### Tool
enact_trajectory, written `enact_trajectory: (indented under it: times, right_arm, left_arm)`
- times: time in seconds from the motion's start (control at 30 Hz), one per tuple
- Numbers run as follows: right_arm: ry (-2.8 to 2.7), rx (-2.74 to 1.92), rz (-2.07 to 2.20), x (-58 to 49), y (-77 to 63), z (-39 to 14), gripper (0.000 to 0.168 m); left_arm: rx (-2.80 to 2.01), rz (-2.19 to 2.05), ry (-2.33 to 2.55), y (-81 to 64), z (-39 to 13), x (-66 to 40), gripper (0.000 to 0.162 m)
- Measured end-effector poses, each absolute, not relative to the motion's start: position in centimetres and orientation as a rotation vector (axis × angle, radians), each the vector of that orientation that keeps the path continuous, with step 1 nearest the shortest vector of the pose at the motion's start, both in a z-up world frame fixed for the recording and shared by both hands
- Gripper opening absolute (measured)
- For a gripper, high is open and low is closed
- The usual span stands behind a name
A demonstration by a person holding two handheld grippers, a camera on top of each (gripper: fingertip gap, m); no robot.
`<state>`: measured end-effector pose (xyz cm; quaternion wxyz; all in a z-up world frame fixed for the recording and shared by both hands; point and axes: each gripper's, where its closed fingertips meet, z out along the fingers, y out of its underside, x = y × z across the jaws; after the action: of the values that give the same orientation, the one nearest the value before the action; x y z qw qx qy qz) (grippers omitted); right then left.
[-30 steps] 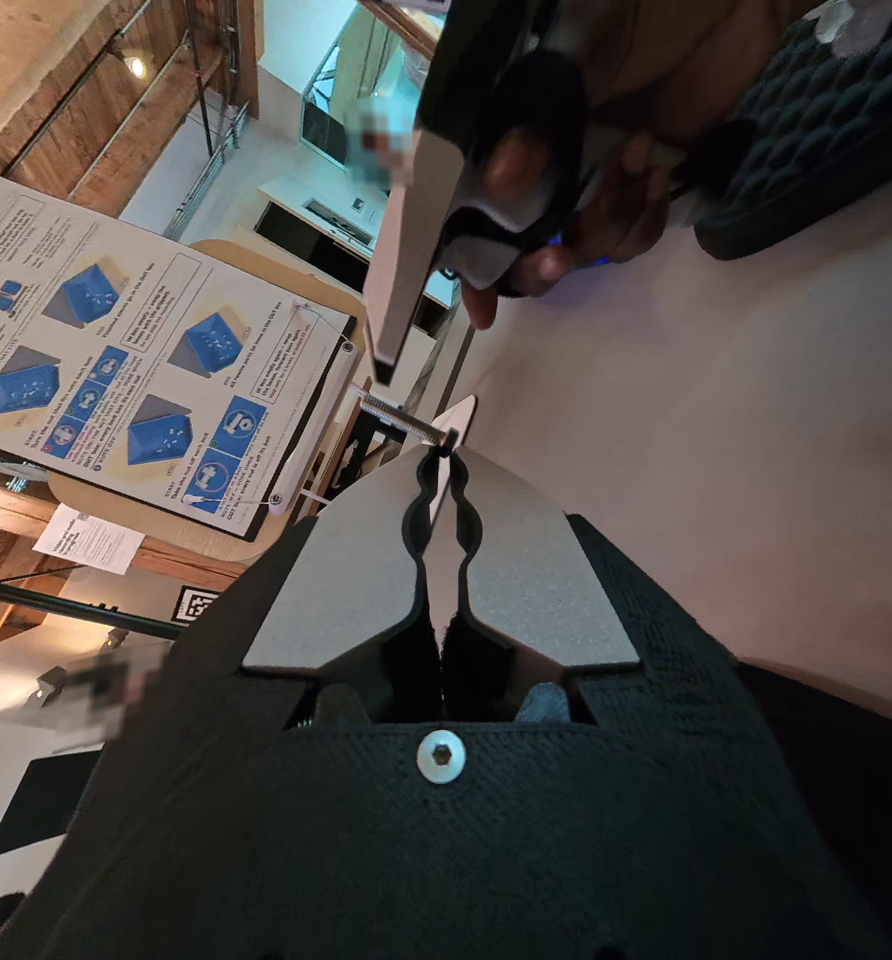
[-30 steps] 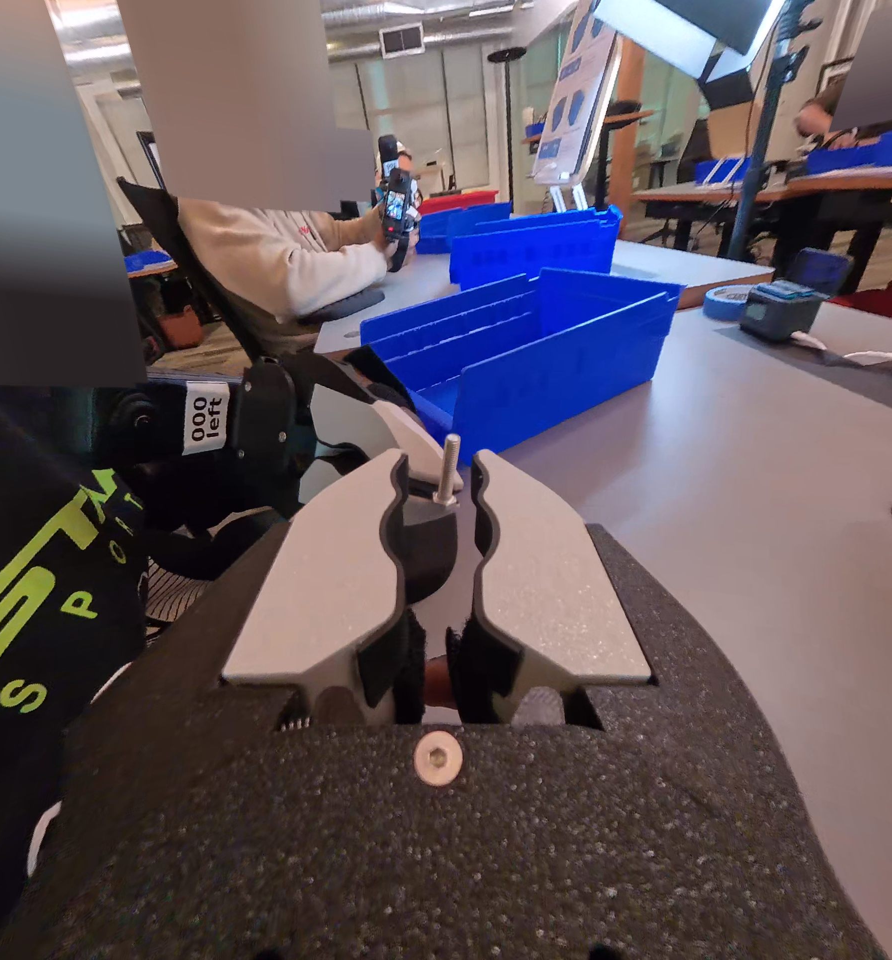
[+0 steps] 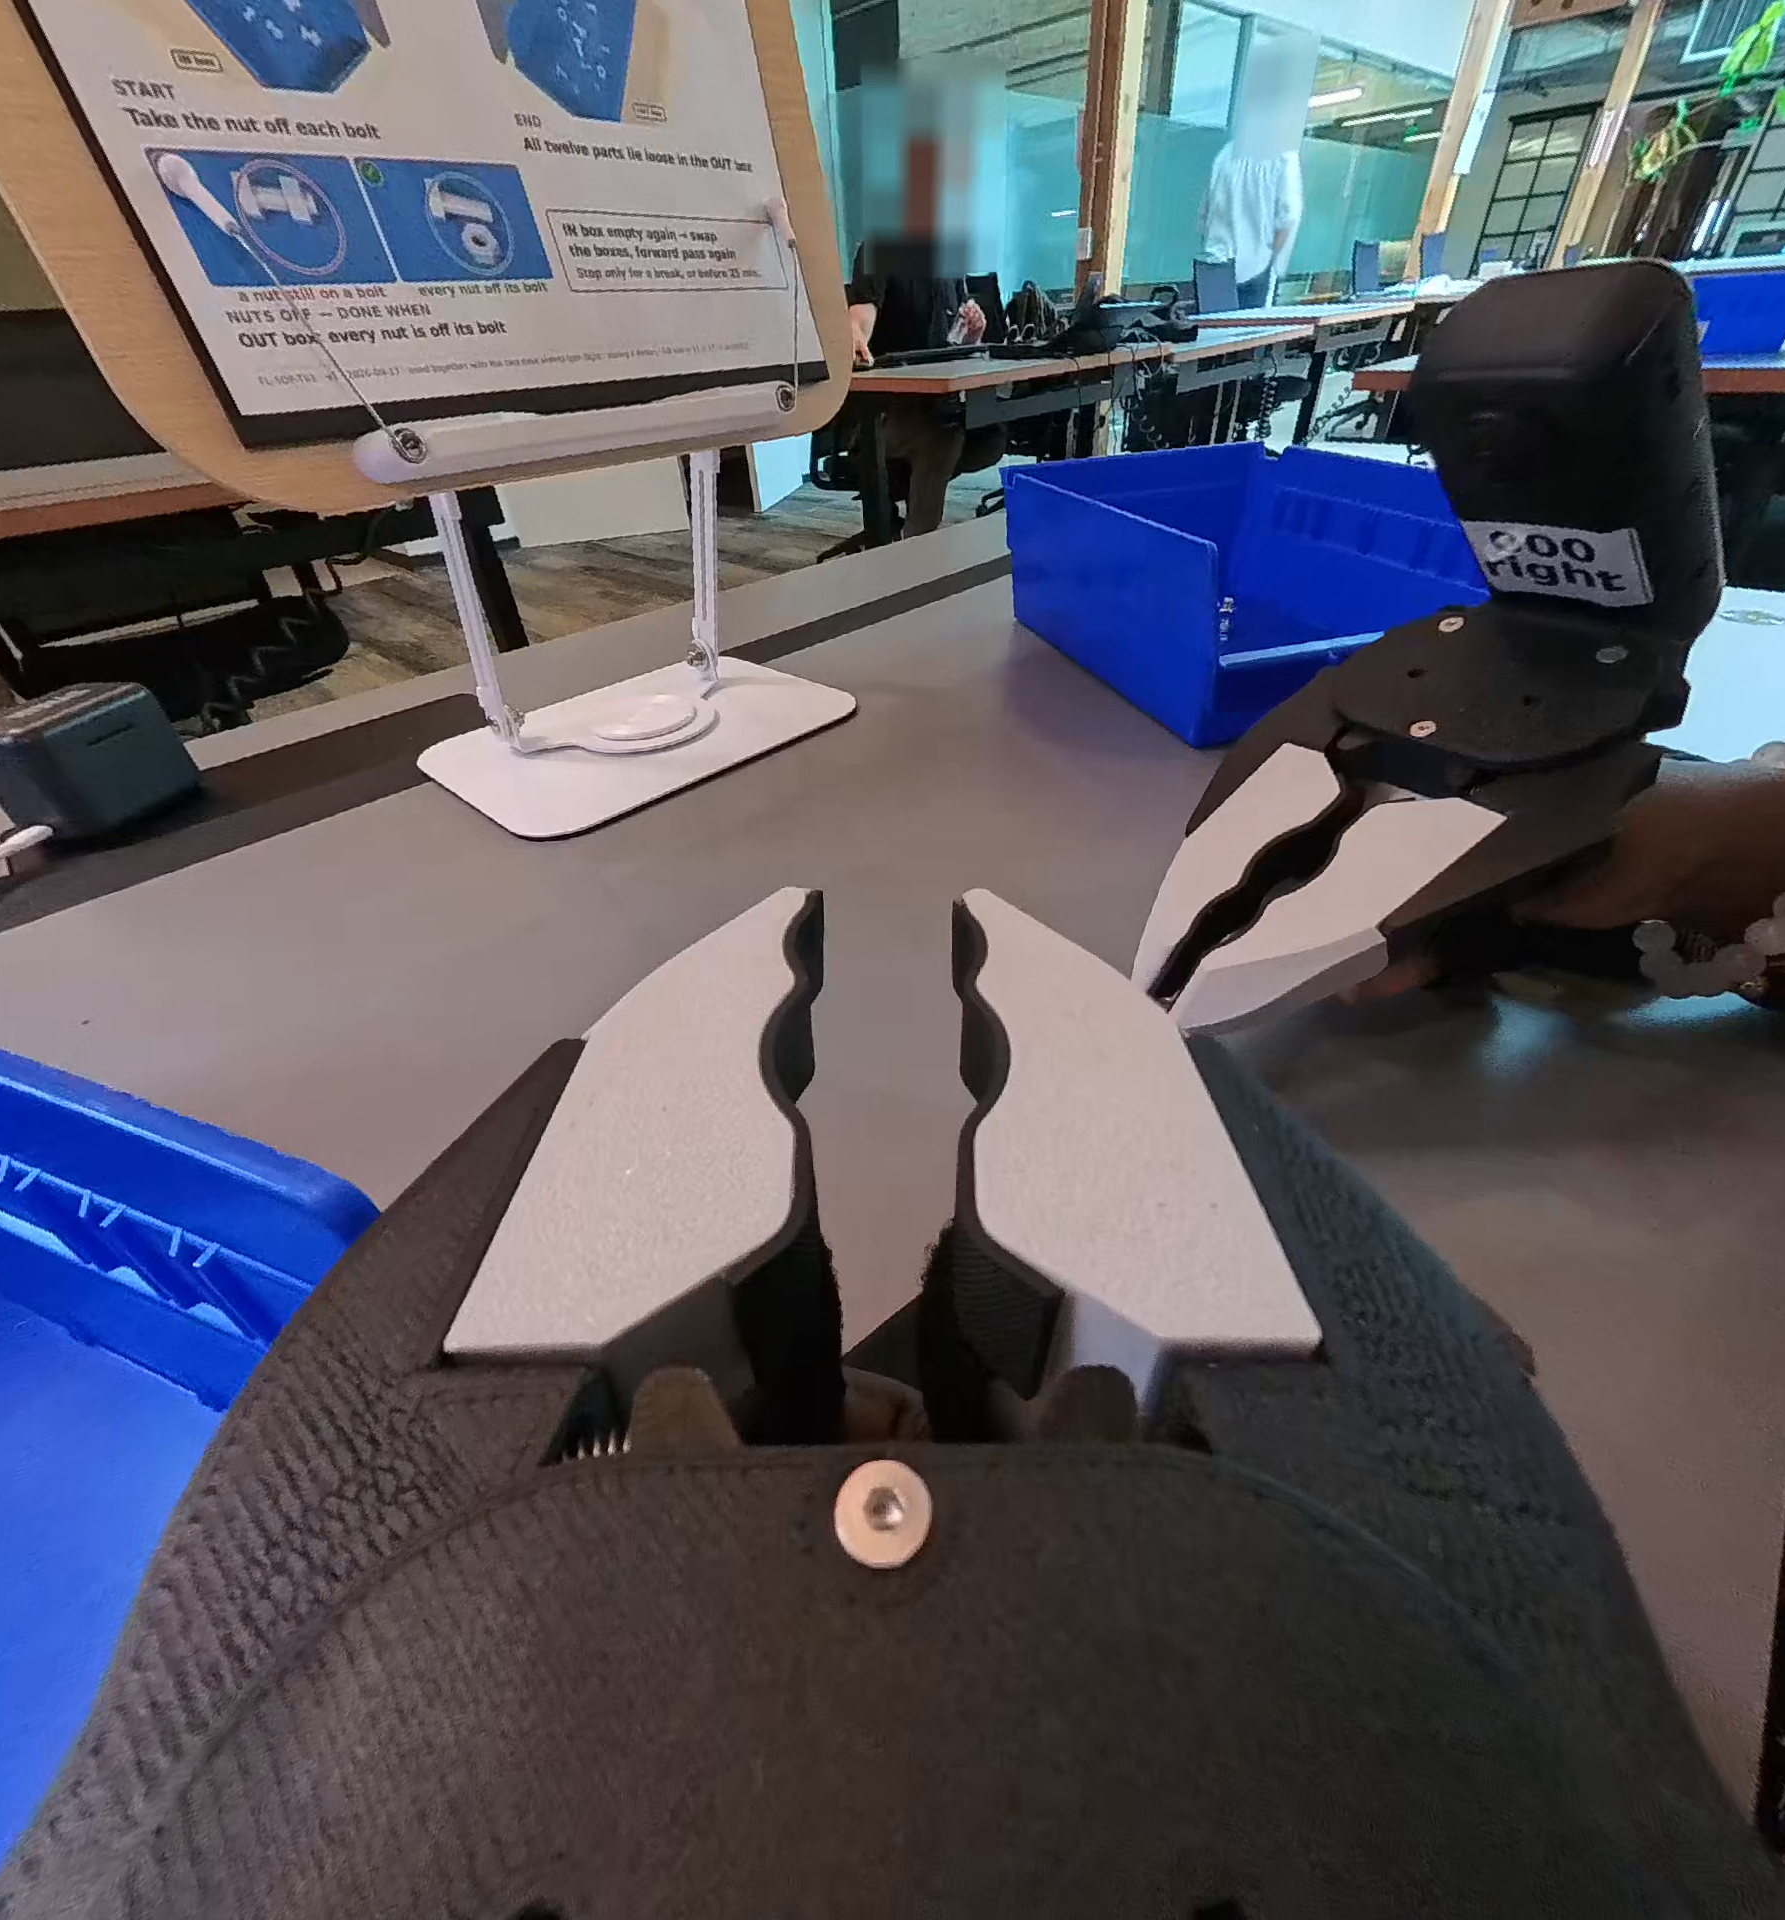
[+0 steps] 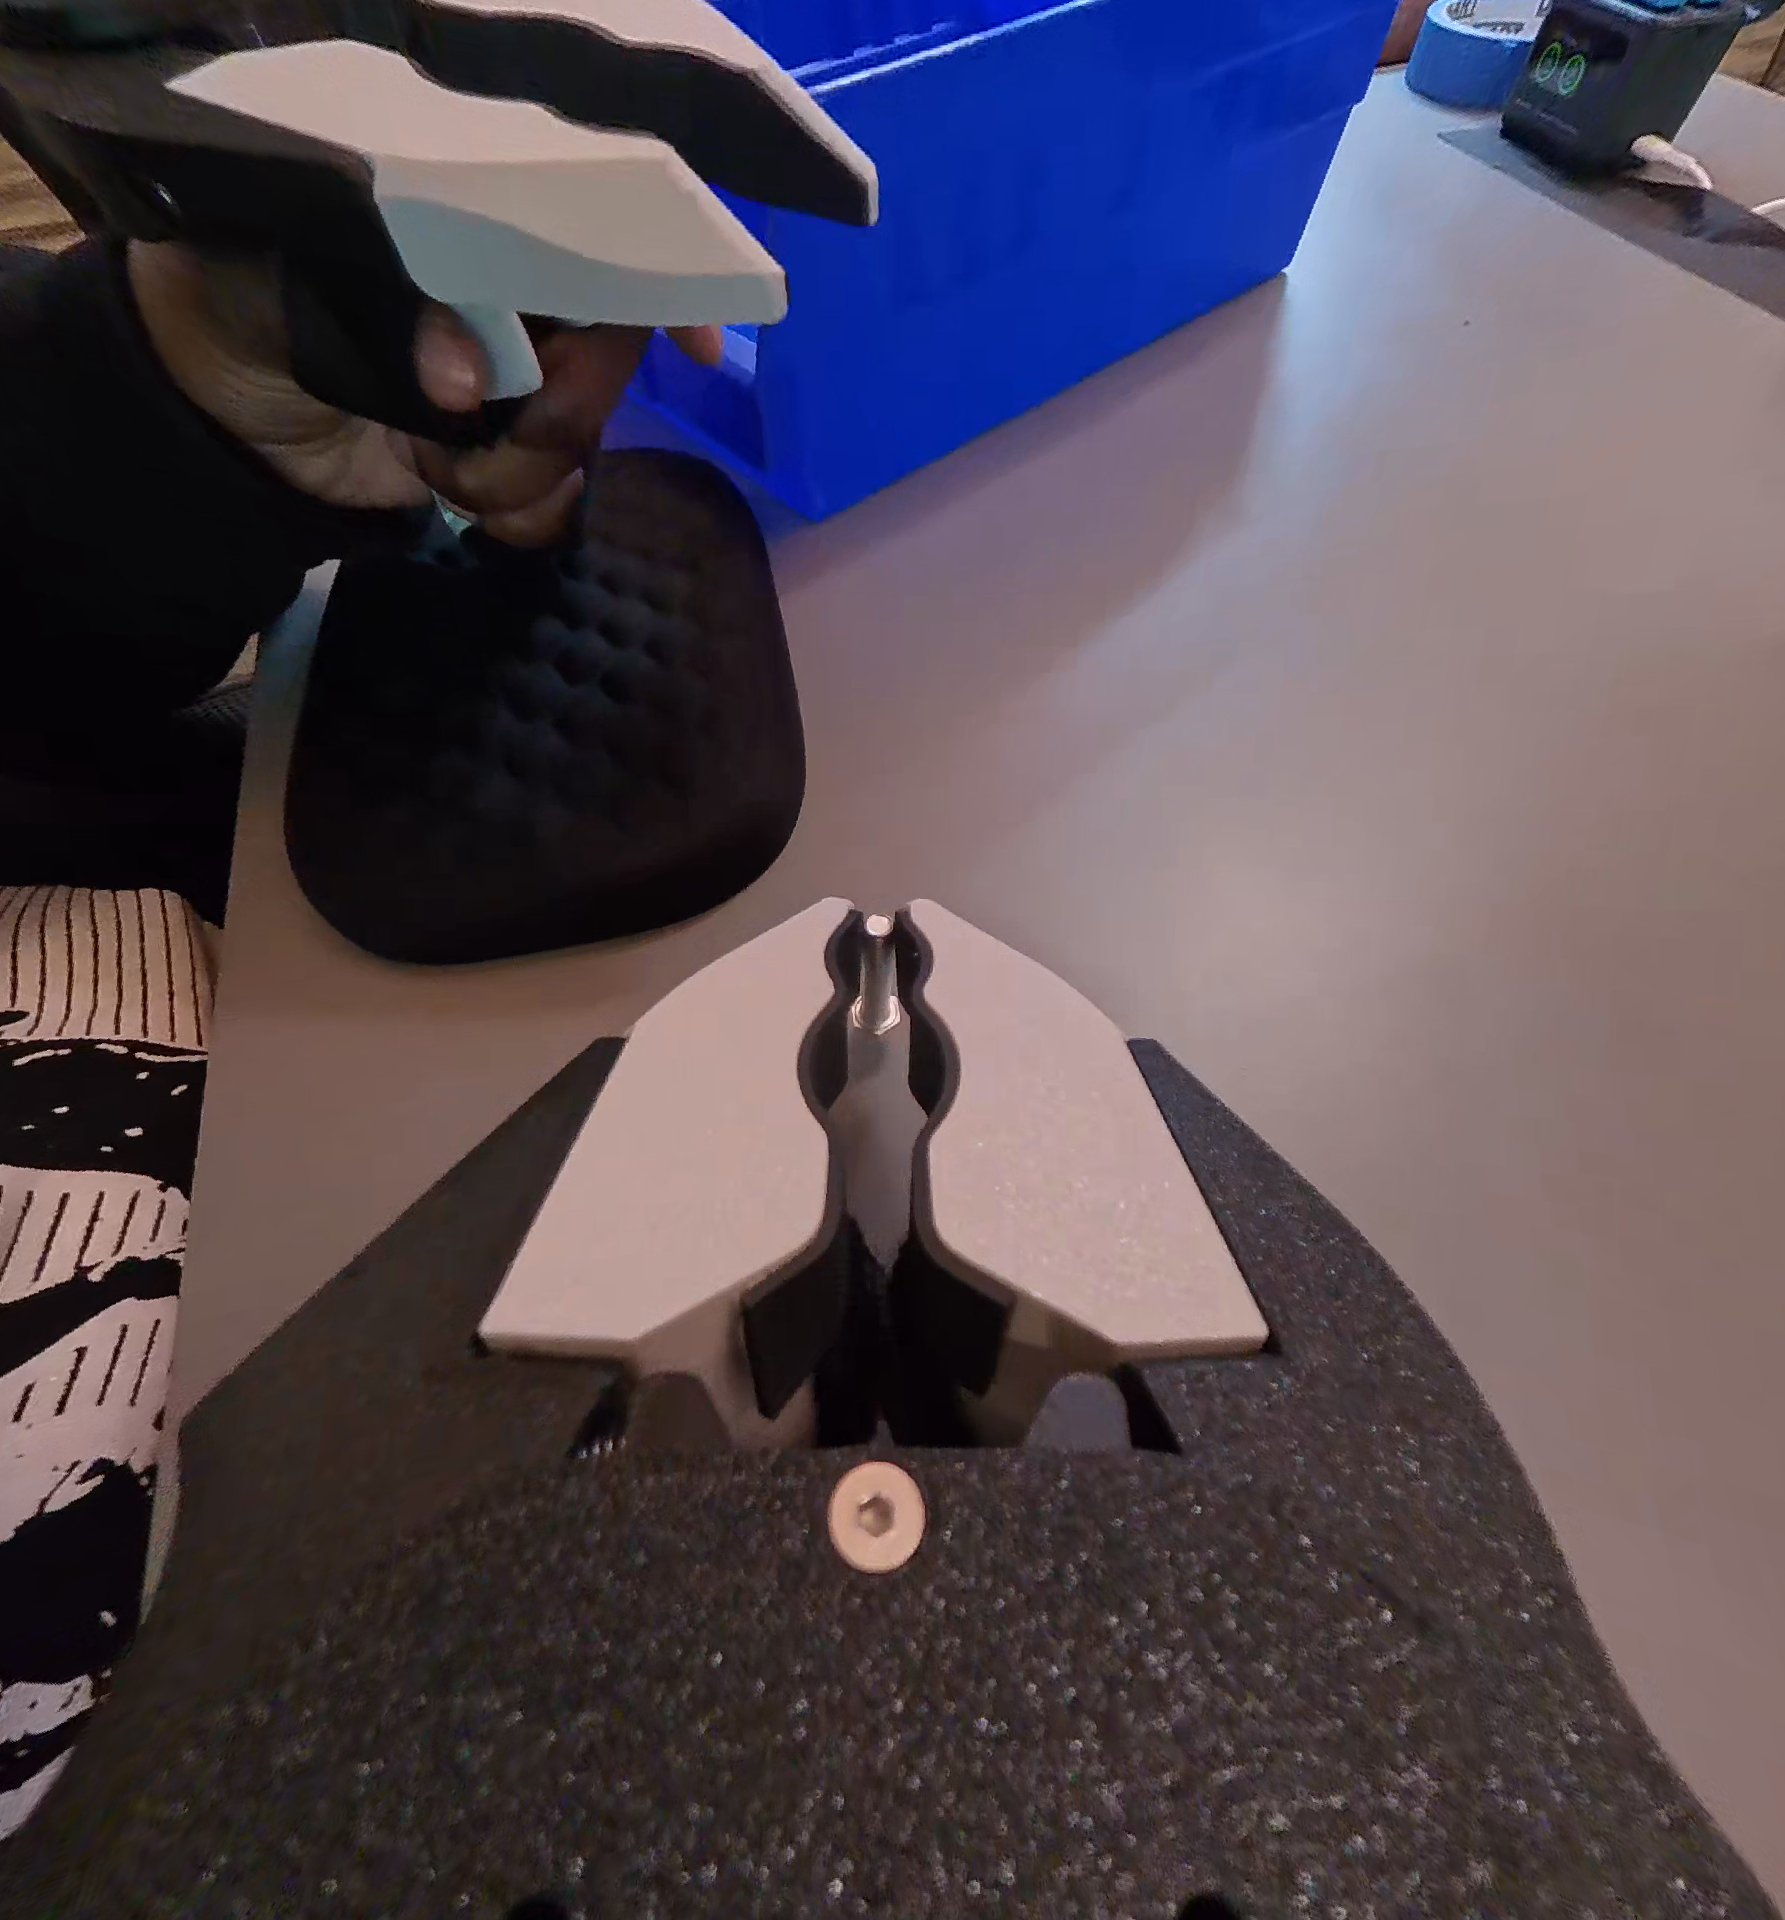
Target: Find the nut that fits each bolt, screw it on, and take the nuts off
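In the left wrist view the left tongs (image 3: 883, 961) stand released with nothing between them, hovering over the grey worktop (image 3: 452, 935); a blue bin (image 3: 88, 1247) sits at the near left, a second blue bin (image 3: 1127, 592) farther off, and an instruction board on a white stand (image 3: 618, 748) rises behind; the right tongs (image 3: 1174, 987) come in low from the right, nearly closed, though what they hold cannot be made out from this side.

In the right wrist view the right tongs (image 4: 880, 920) are clenched on a small steel bolt (image 4: 875, 966), its shank pointing forward between the tips and a hex nut (image 4: 873, 1020) sitting on it just behind; the left tongs (image 4: 815, 239) hang open above and to the left, over a black dimpled pad (image 4: 555, 727).

The bolt should handle as light, rigid and slick; it would likely pivot if pinched on the threads alone, so the sounder hold is across the nut's flats or the head, squarely in a notch.
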<state>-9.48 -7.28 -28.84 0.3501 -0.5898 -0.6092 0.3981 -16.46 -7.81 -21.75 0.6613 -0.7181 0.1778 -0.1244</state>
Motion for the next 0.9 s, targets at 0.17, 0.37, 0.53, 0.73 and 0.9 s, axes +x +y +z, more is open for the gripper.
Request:
enact_trajectory:
  times: [0.17, 0.37, 0.53, 0.73, 0.9]
  right_arm:
    - [-1.616, -1.535, 1.002, -9.4, -7.5, -29.3, 0.008]
    - [-1.577, -1.545, 1.016, -9.2, -7.3, -28.6, 0.016]
    - [-1.400, -1.501, 1.080, -7.1, -6.1, -24.2, 0.024]
    - [-1.194, -1.528, 1.006, -1.1, -2.2, -22.0, 0.027]
    - [-1.102, -1.588, 0.979, 2.7, -0.3, -22.9, 0.027]
  left_arm:
    - [-1.629, -0.262, 0.417, -7.8, -21.9, -16.4, 0.024]
    - [-1.630, -0.249, 0.413, -8.3, -21.0, -17.0, 0.024]
    - [-1.731, -0.280, 0.328, -9.8, -18.9, -20.9, 0.025]
    - [-2.218, -0.012, 0.325, -11.4, -21.6, -30.1, 0.031]
    - [-2.641, 0.251, 0.513, -12.7, -25.5, -35.8, 0.029]
